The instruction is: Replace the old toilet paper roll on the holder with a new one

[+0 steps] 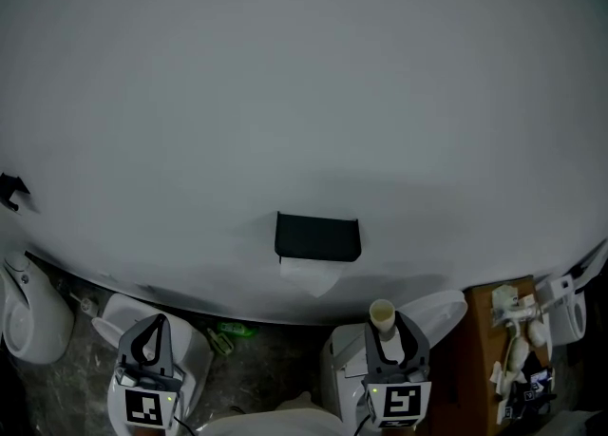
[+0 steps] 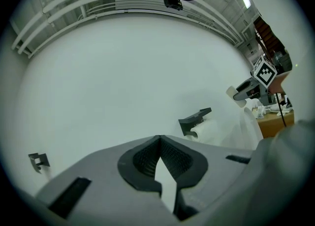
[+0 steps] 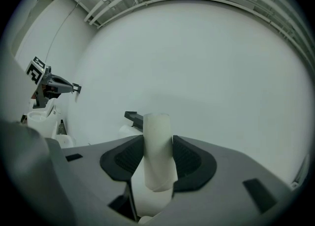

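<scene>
A black paper holder (image 1: 317,236) is fixed to the white wall, with white toilet paper (image 1: 310,276) hanging under it. My right gripper (image 1: 385,328) is below and to the right of the holder, shut on an upright empty cardboard tube (image 1: 382,312). In the right gripper view the tube (image 3: 156,141) stands pinched between the dark pads, and the holder (image 3: 133,117) lies ahead to the left. My left gripper (image 1: 152,324) is low at the left, shut and empty; its jaws (image 2: 159,139) meet with nothing between them. The holder (image 2: 195,118) shows to its right.
A white toilet (image 1: 432,311) stands below the holder, another (image 1: 123,315) at lower left, and a white fixture (image 1: 33,315) at far left. A wooden stand (image 1: 480,358) with white items is at right. A green object (image 1: 233,331) lies on the floor. A black hook (image 1: 11,192) is on the wall.
</scene>
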